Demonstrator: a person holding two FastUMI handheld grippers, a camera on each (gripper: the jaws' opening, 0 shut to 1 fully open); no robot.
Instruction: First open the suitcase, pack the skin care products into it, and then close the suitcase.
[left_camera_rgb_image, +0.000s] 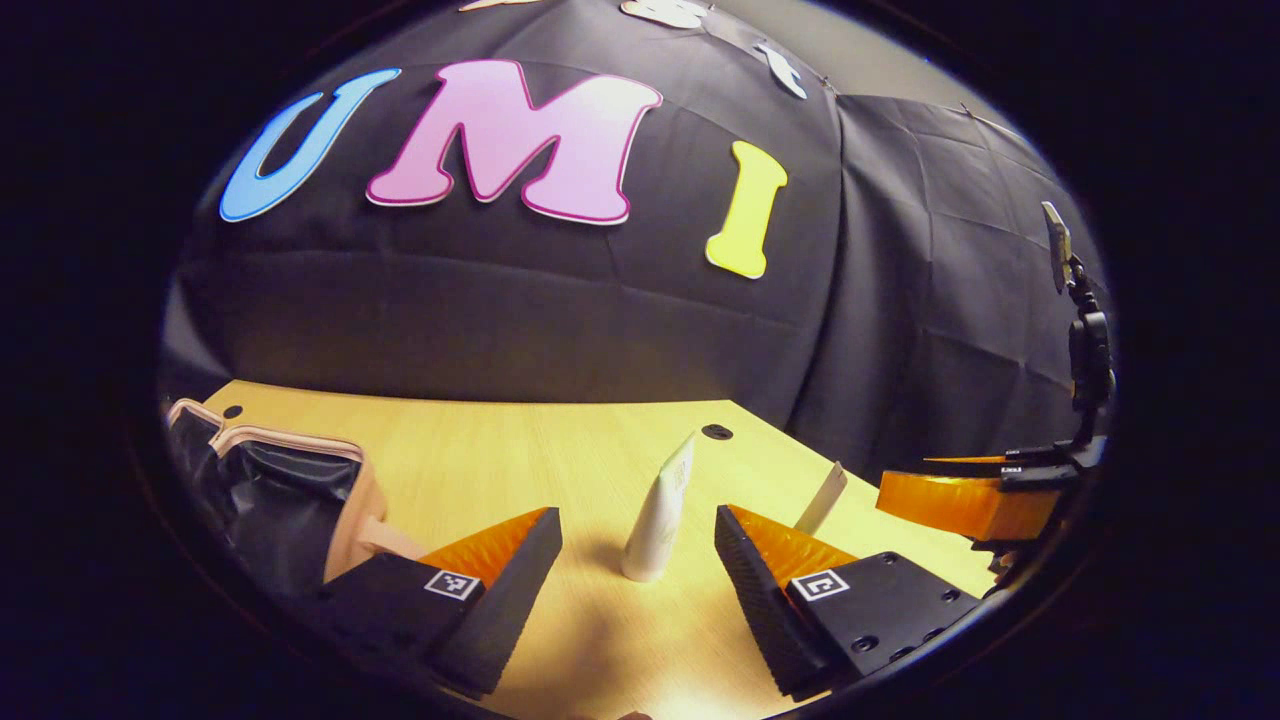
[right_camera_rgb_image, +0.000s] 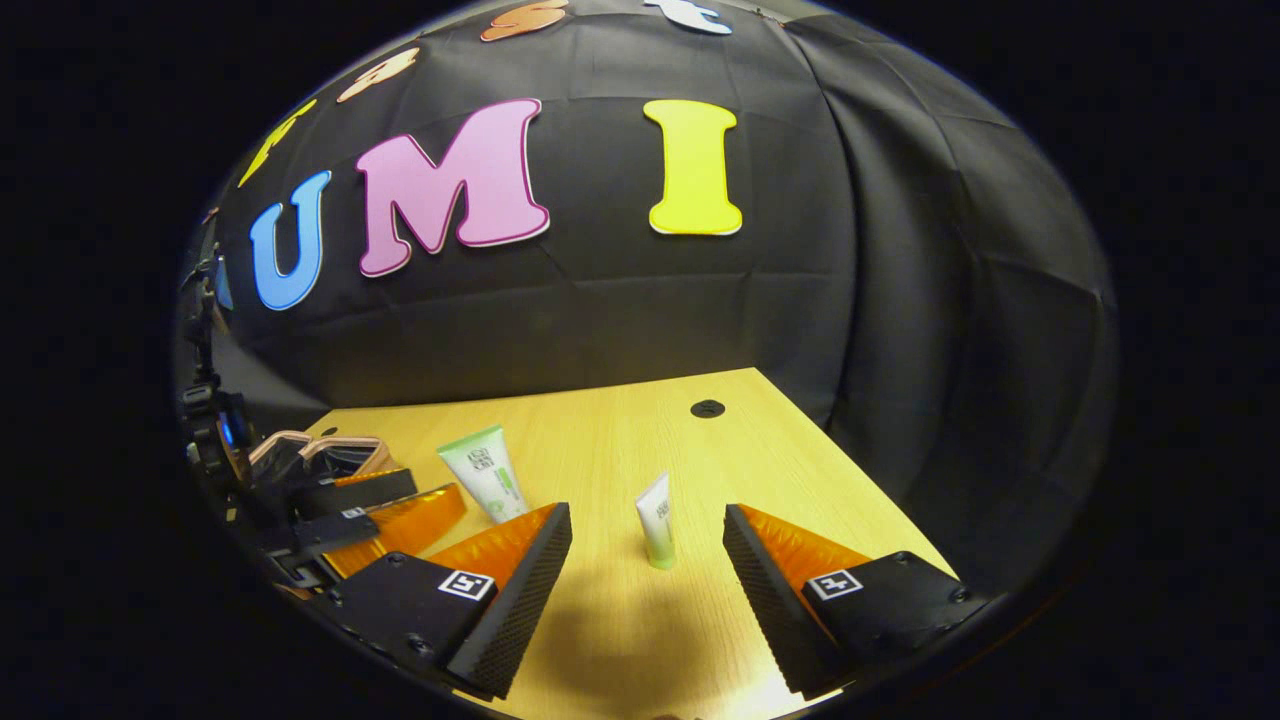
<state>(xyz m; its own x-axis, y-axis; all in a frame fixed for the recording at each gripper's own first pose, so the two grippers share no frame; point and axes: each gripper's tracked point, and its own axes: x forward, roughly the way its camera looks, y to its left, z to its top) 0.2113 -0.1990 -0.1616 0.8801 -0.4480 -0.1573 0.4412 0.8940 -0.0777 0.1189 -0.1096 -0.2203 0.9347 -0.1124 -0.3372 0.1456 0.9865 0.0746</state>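
The suitcase (left_camera_rgb_image: 262, 478) lies open at the left of the wooden table (left_camera_rgb_image: 540, 430), pink-rimmed with a dark lining. In the left gripper view a white tube (left_camera_rgb_image: 662, 505) stands cap-down just beyond my left gripper (left_camera_rgb_image: 635, 517), which is open around nothing. A smaller tube (left_camera_rgb_image: 822, 497) stands to its right, near my right gripper (left_camera_rgb_image: 960, 503). In the right gripper view that small tube (right_camera_rgb_image: 656, 520) stands upright ahead of my open right gripper (right_camera_rgb_image: 648, 512). The larger tube (right_camera_rgb_image: 485, 470) is to the left, beside my left gripper (right_camera_rgb_image: 385, 505), with the suitcase (right_camera_rgb_image: 325, 450) behind it.
A round cable hole (left_camera_rgb_image: 716, 432) (right_camera_rgb_image: 707, 408) sits near the table's far edge. A black stand with a clamp (left_camera_rgb_image: 1088, 345) rises at the table's right side. The black cloth wall closes off the back and right. The table's right edge (right_camera_rgb_image: 850, 470) runs close to the small tube.
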